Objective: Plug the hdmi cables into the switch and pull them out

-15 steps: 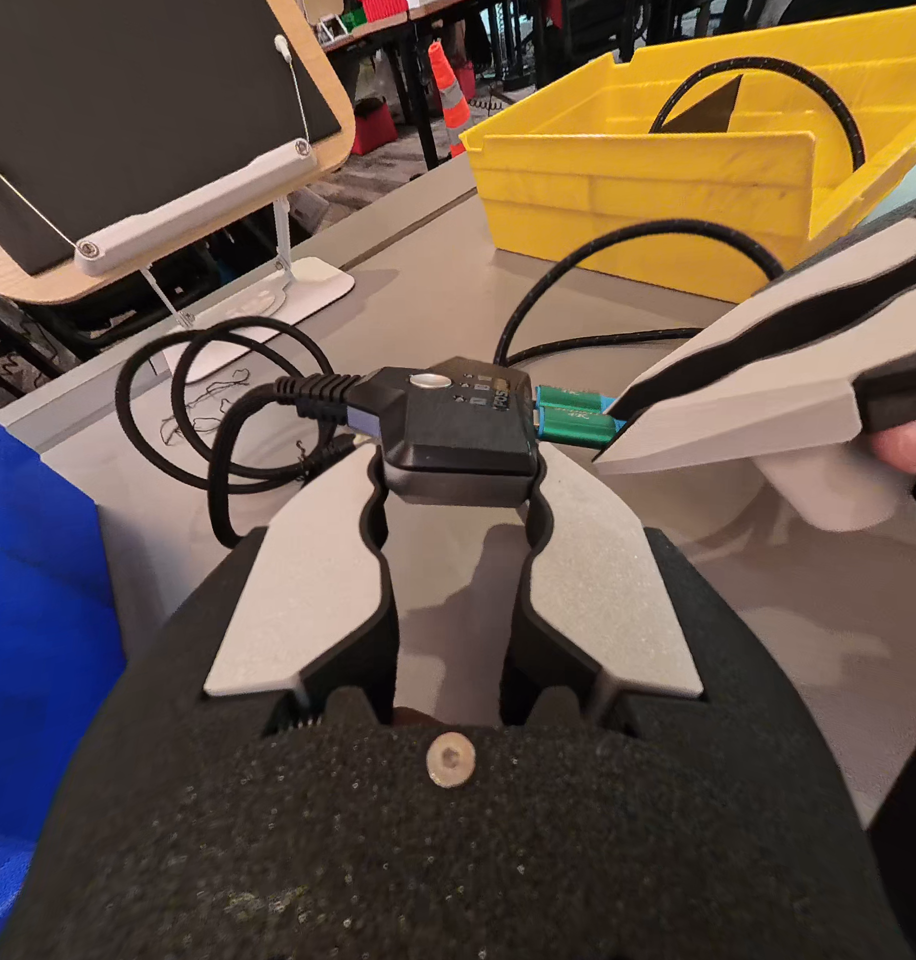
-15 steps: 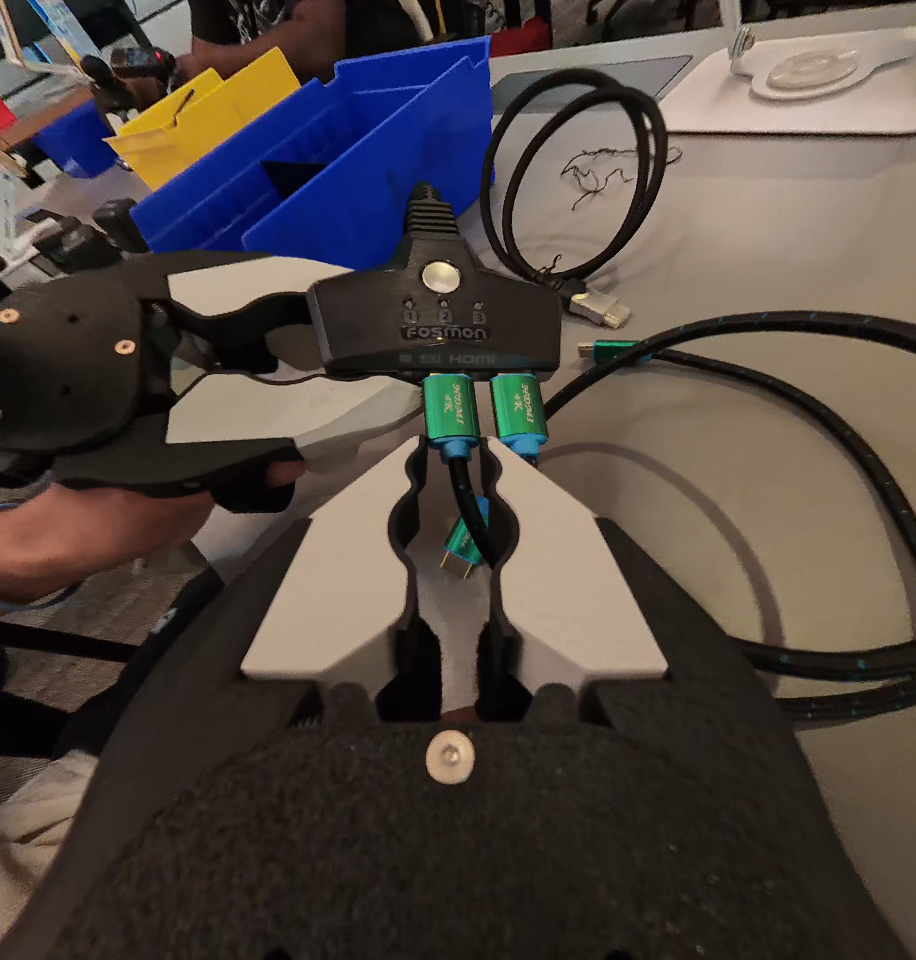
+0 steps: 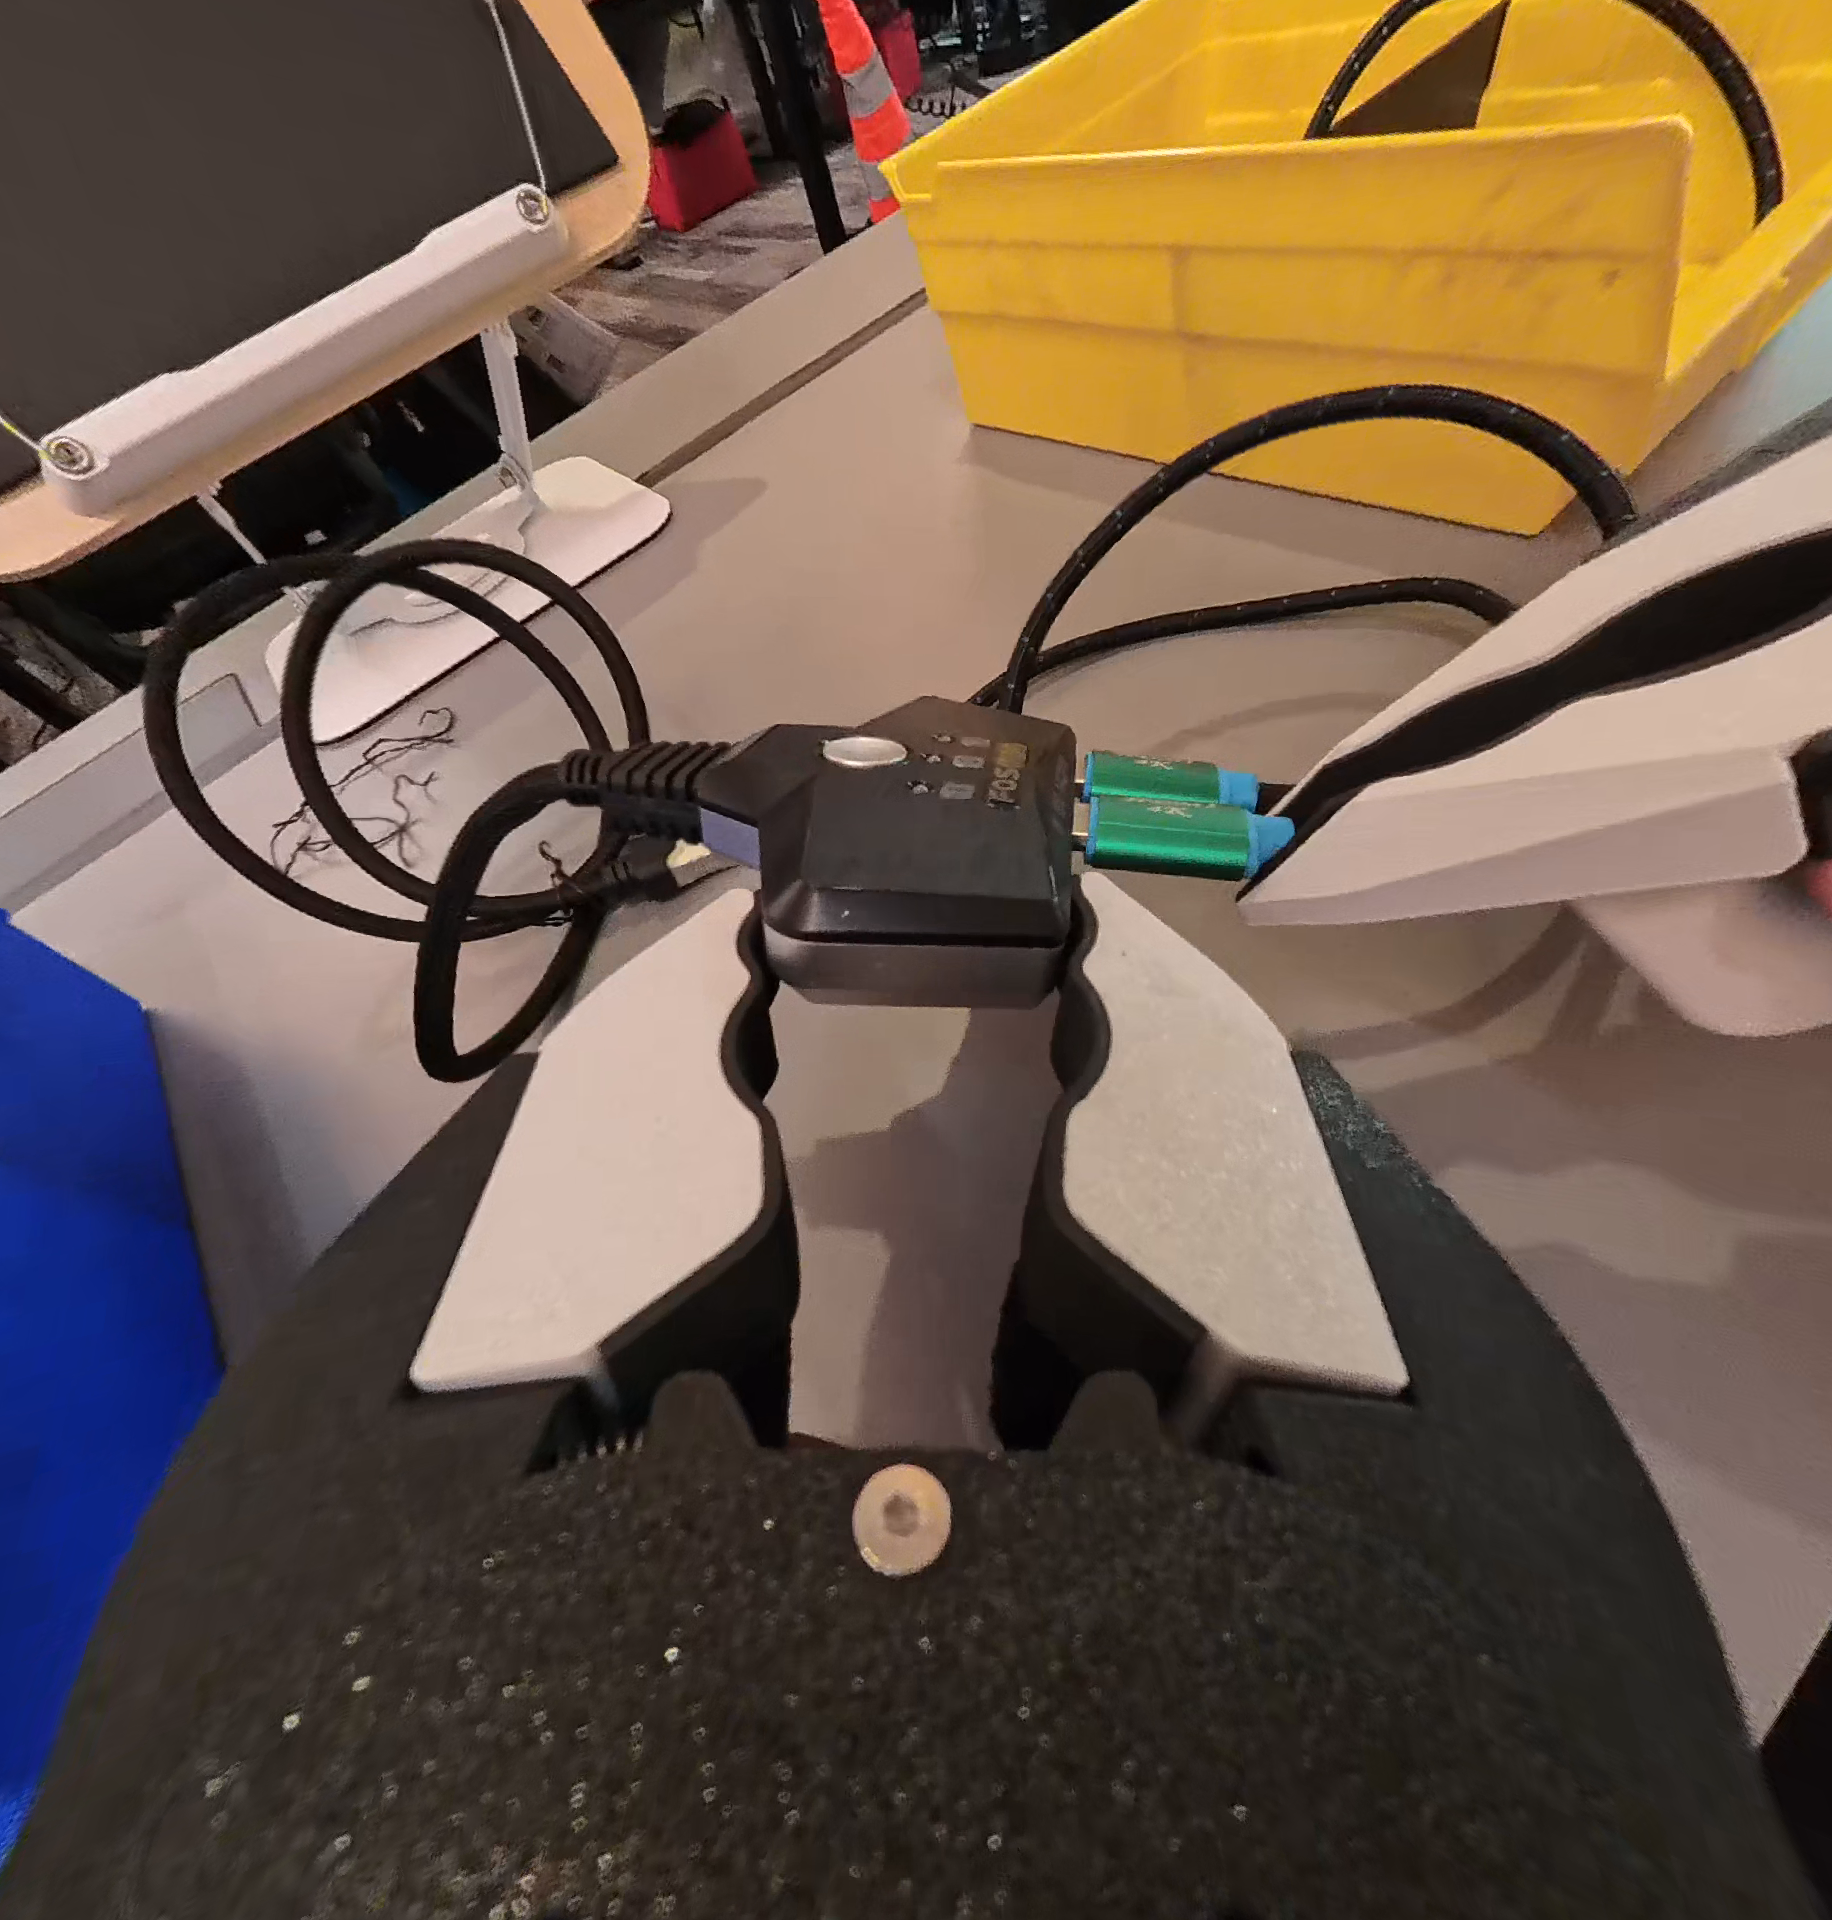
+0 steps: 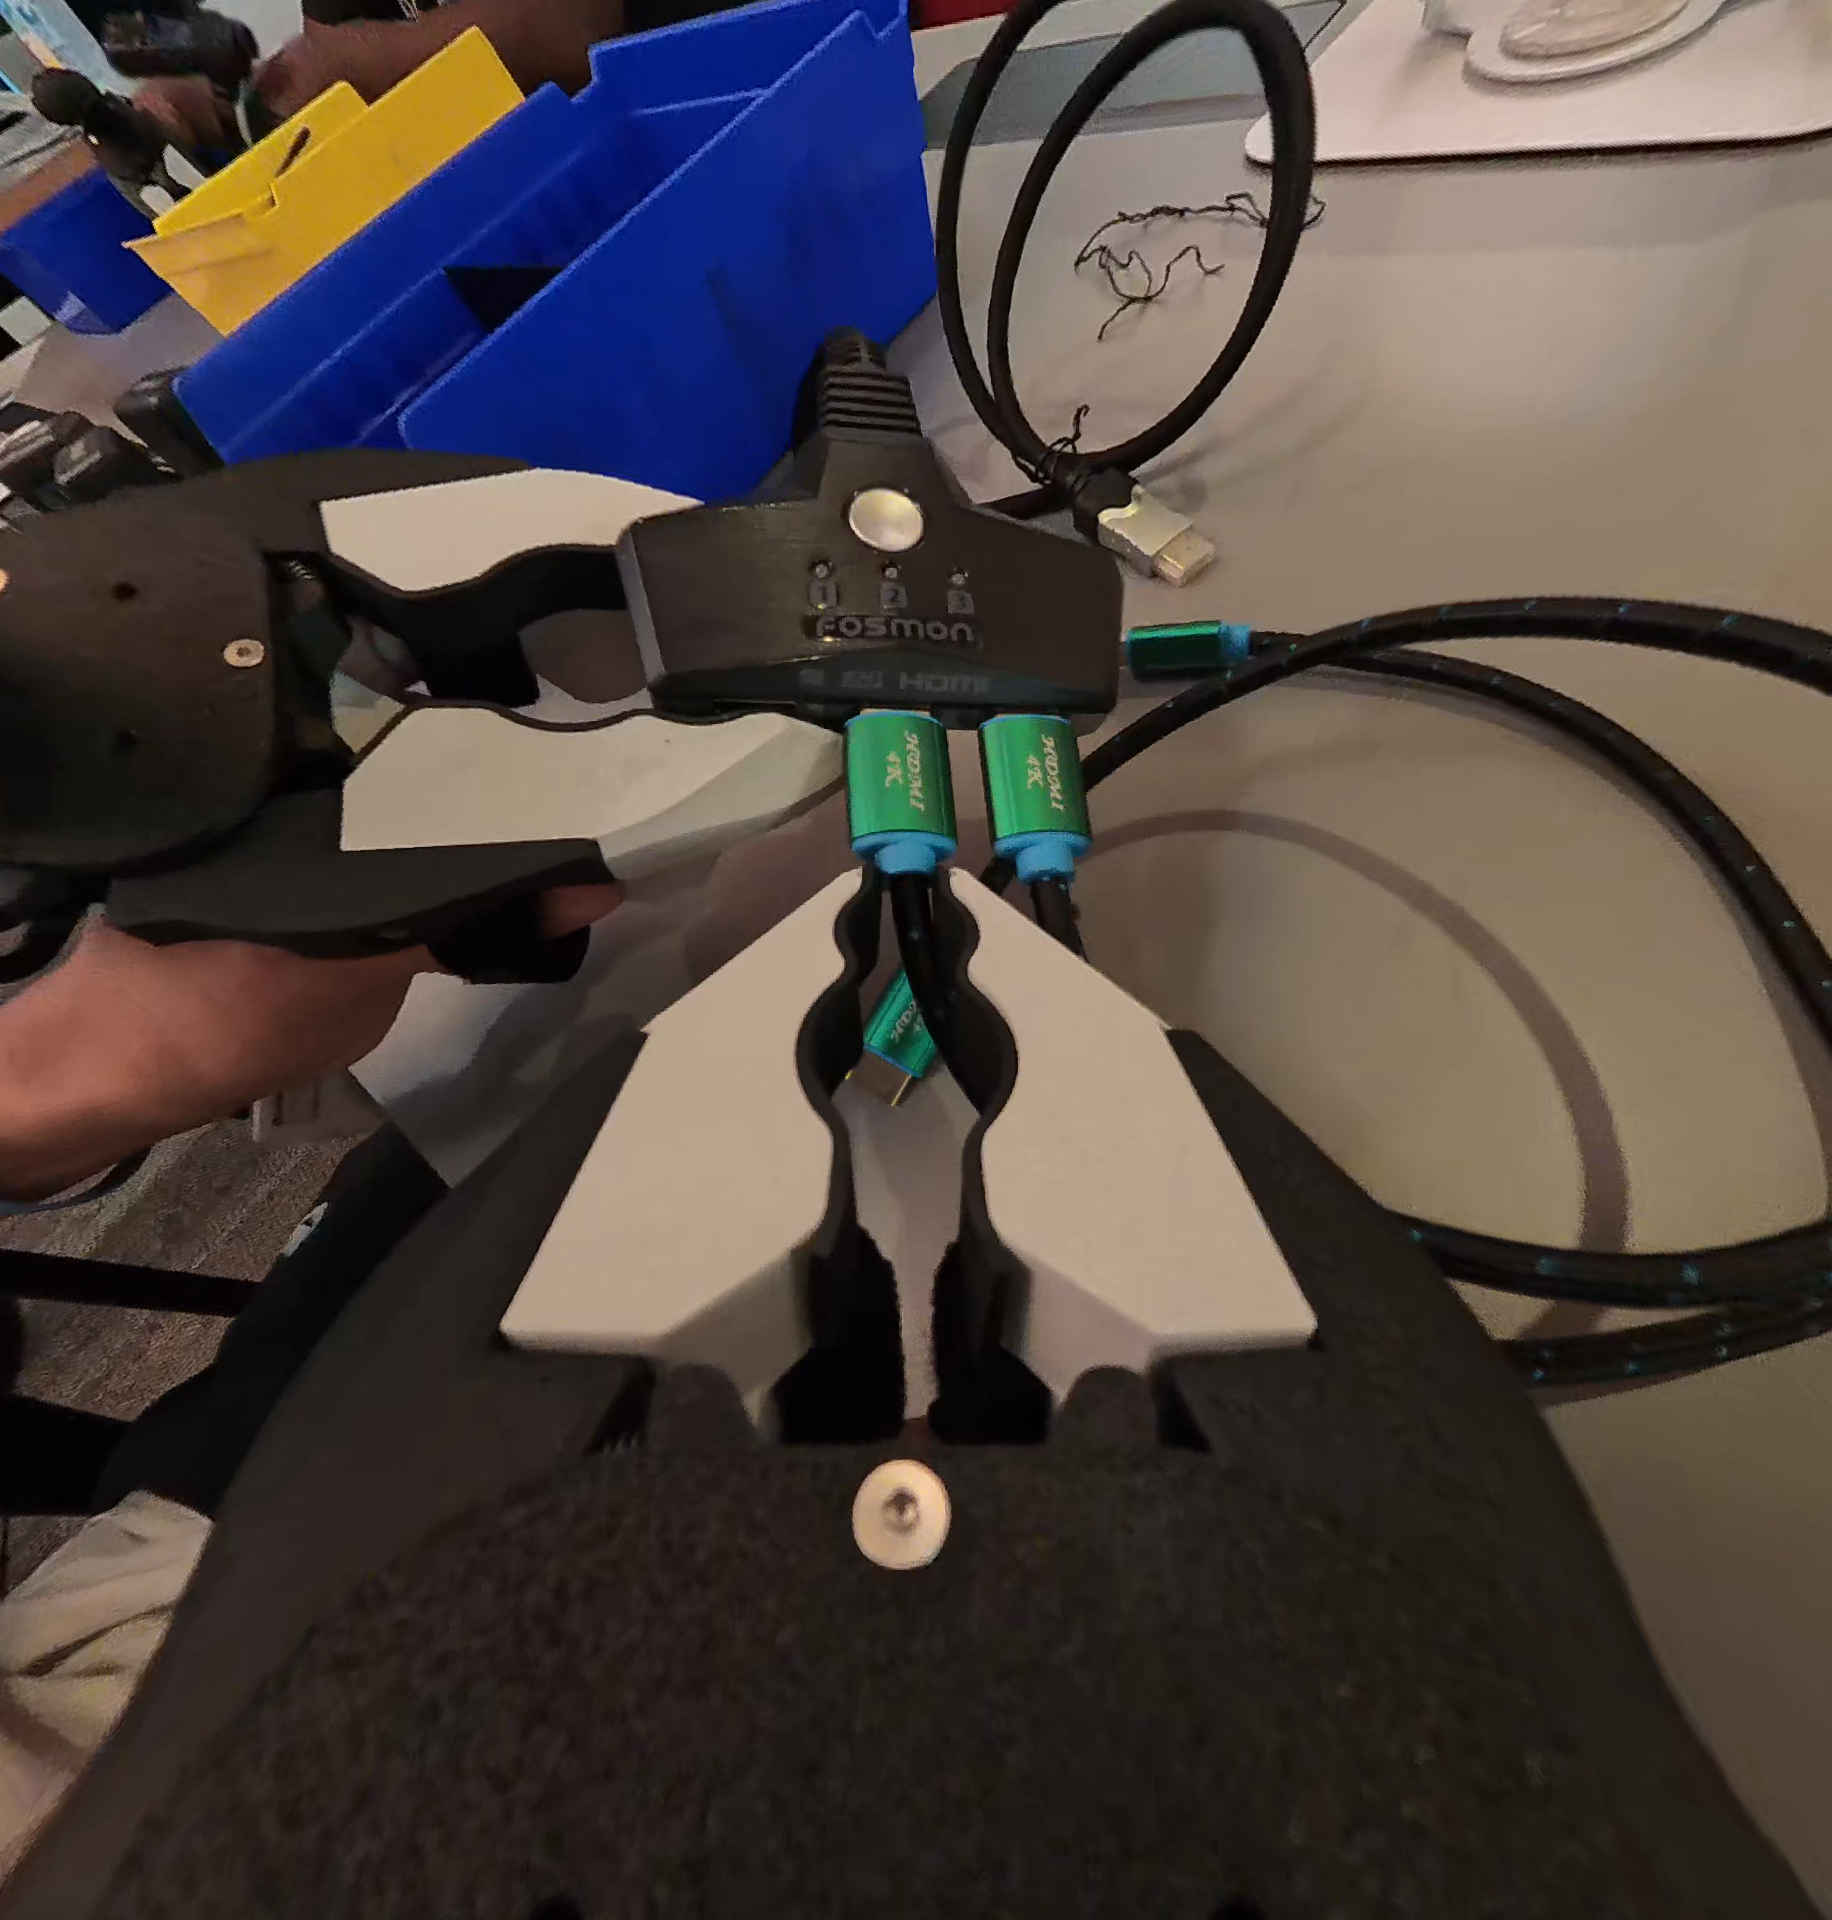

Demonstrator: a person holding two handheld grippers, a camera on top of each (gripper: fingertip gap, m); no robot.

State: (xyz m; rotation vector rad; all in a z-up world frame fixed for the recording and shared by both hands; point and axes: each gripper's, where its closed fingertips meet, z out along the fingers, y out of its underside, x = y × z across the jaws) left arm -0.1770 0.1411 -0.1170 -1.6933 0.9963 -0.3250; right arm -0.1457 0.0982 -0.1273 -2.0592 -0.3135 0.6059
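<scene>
My left gripper [image 3: 917, 961] clamps the HDMI switch [image 3: 912, 831]; right gripper [image 4: 904, 914], fingers pinching the braided cable [image 4: 917, 951] behind its green plug [image 4: 899, 784], should pull straight back.

One black plastic HDMI switch [image 4: 876, 613]; four green metal HDMI plugs, two seated in the switch [image 4: 899, 781] [image 4: 1034, 781], two loose [image 4: 1182, 649] [image 4: 896, 1044]; two blue plastic bins [image 4: 621, 281] [image 4: 70, 249]; two yellow plastic bins [image 3: 1307, 249] [image 4: 309, 177].

switch [image 4: 876, 603] mid-table, 2 plugs [image 4: 901, 784] in its near side, bin [image 4: 621, 270] behind-left, coiled cable [image 4: 1130, 260] behind-right
</scene>
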